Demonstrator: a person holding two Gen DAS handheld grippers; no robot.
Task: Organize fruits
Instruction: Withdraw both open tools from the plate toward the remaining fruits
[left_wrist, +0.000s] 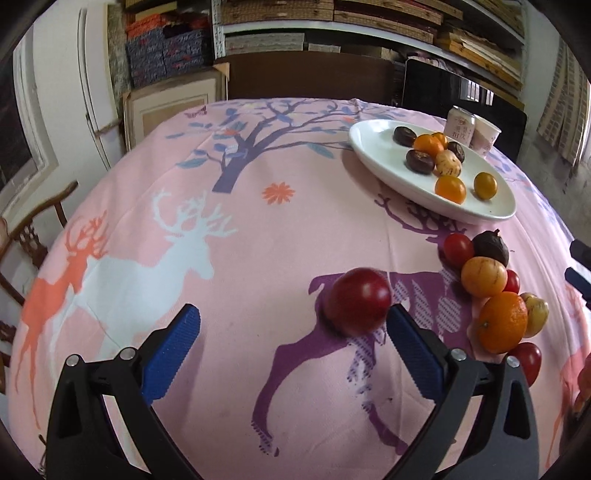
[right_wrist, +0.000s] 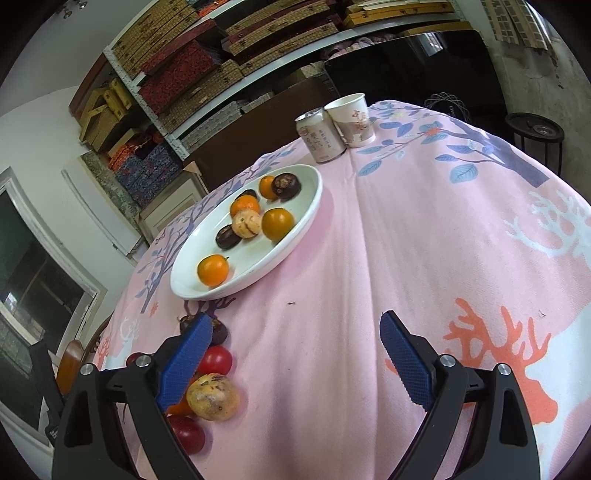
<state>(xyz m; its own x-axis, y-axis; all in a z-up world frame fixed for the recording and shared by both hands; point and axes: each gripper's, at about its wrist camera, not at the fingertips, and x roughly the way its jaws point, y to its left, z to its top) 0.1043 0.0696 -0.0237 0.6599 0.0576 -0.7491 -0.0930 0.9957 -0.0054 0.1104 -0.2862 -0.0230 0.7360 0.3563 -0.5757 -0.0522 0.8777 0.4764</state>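
A white oval plate (left_wrist: 373, 138) (right_wrist: 299, 229) holds several small fruits, orange, tan and dark brown. A loose pile of fruit lies on the pink cloth near the plate: an orange (left_wrist: 502, 322), a tan fruit (left_wrist: 484, 277) (right_wrist: 213, 397), red tomatoes (left_wrist: 457, 249) (right_wrist: 218, 361) and a dark one (left_wrist: 490, 248). A red round fruit (left_wrist: 359, 302) sits apart, just by the right fingertip of my left gripper (left_wrist: 293, 315), which is open and empty. My right gripper (right_wrist: 295, 325) is open and empty, its left finger over the pile.
A drink can (right_wrist: 320, 134) (left_wrist: 460, 125) and a paper cup (right_wrist: 352, 120) (left_wrist: 485, 137) stand behind the plate. Wooden chairs (left_wrist: 33, 236) stand at the table's left edge. Shelves with boxes (left_wrist: 332, 22) fill the back wall.
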